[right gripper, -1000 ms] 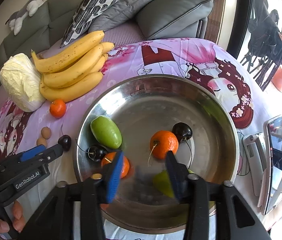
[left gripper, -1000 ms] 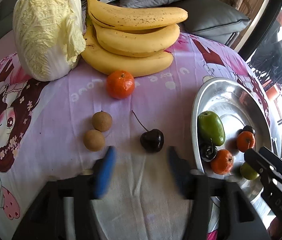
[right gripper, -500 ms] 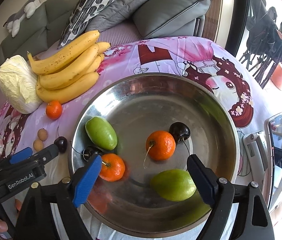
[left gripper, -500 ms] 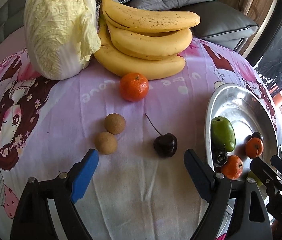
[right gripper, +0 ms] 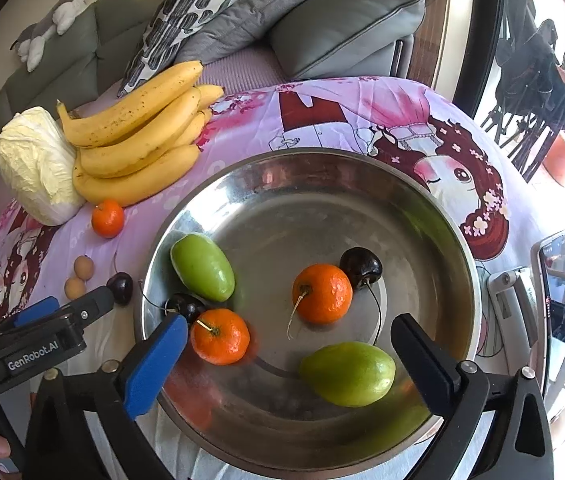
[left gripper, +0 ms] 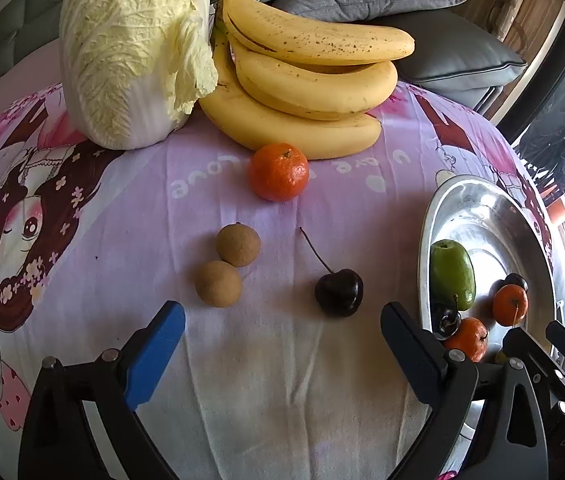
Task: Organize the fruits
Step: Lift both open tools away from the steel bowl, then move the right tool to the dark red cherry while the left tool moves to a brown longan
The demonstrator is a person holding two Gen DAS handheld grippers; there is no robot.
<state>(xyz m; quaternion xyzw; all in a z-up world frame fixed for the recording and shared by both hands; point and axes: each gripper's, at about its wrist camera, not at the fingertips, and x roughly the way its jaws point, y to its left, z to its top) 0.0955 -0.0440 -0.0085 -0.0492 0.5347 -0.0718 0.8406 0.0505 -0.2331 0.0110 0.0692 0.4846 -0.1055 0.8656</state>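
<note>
The left gripper [left gripper: 282, 320] is seen with its jaws spread wide, having just been opening, and nothing is held between them; it hangs above the cloth just short of the loose cherry [left gripper: 339, 292]. The right gripper [right gripper: 288, 338] is likewise spread to its widest, its jaws having just been opening, and nothing is pinched: the green fruit [right gripper: 348, 374] lies free in the steel bowl [right gripper: 434, 216] between the fingers, with a tangerine [right gripper: 220, 336] just beside the blue pad.

Still outside the bowl on the printed cloth [left gripper: 62, 208] are the cherry, two brown longans [left gripper: 228, 266], a lone tangerine [left gripper: 278, 172] and the banana bunch [left gripper: 302, 88]; the cabbage [left gripper: 130, 52] is judged not to belong with the fruit. In the bowl two tangerines, two green fruits and two cherries are counted.

Several risks are judged from here. The cherry is small, round and glossy, so it could be squeezed out sideways or rolled toward the bowl wall if the pads are closed off centre; its long stem could be caught instead of the body. The two longans touch each other, so one could be knocked away while the other is taken. The soft cloth is wrinkled and could be snagged by a fingertip. The two grippers stand close at the bowl's near rim, and a collision is possible if both are moved at once
</note>
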